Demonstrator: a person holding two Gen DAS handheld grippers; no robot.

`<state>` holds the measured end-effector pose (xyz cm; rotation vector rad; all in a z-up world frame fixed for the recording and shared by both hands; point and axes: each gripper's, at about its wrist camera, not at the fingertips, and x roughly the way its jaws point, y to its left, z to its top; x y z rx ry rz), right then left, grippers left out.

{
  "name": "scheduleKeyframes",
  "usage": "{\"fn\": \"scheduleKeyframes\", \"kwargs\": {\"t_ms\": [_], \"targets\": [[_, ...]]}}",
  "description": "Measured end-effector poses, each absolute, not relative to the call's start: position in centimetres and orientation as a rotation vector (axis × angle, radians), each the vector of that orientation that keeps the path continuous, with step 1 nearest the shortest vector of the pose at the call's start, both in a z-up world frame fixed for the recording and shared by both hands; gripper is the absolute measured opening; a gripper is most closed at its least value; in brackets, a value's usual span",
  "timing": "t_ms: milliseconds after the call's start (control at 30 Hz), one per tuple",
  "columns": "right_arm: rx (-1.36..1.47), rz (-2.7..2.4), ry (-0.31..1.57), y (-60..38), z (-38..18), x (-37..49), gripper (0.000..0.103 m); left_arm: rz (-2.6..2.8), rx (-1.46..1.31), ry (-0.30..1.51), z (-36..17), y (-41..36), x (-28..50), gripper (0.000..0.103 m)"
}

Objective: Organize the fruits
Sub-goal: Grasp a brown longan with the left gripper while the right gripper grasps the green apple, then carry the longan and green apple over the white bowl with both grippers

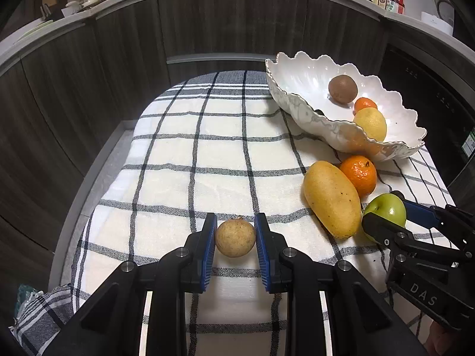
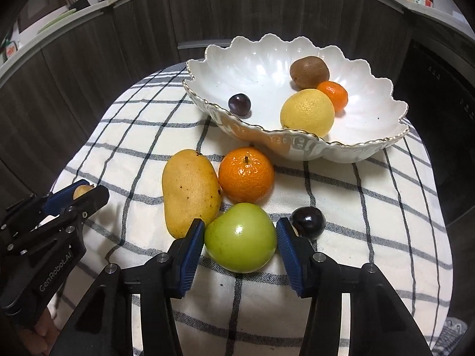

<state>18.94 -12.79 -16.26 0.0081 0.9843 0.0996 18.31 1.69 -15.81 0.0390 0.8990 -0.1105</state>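
The big white scalloped bowl (image 2: pixel 297 145) already holds four fruits. The right gripper (image 2: pixel 240 237) hugs the round green apple (image 2: pixel 241 237); lifting might bump the dark plum (image 2: pixel 307 222). The left gripper (image 1: pixel 234 238) pinches the small tan round fruit (image 1: pixel 235 238), which could slip.

You have a white cloth (image 2: pixel 341 207) checked in dark grey lines, a white bowl (image 2: pixel 371 145) with a gold rim, a yellow mango (image 2: pixel 190 195), an orange mandarin (image 2: pixel 246 178), a green apple (image 2: pixel 240 237), a dark purple plum (image 2: pixel 307 219), and blue pads (image 1: pixel 209 249) on black grippers
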Motion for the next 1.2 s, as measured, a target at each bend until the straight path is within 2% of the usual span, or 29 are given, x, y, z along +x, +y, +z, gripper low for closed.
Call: {"fn": "scheduleKeyframes", "kwargs": {"t_ms": [667, 1200], "targets": [[0.080, 0.061, 0.885, -15.8, -11.3, 19.0, 0.051, -0.169, 0.056, 0.826, -12.1, -1.2, 19.2, 0.026], [0.113, -0.003, 0.786, -20.3, -6.7, 22.2, 0.050, -0.220, 0.068, 0.738, -7.2, -5.1, 23.9, 0.026]]}}
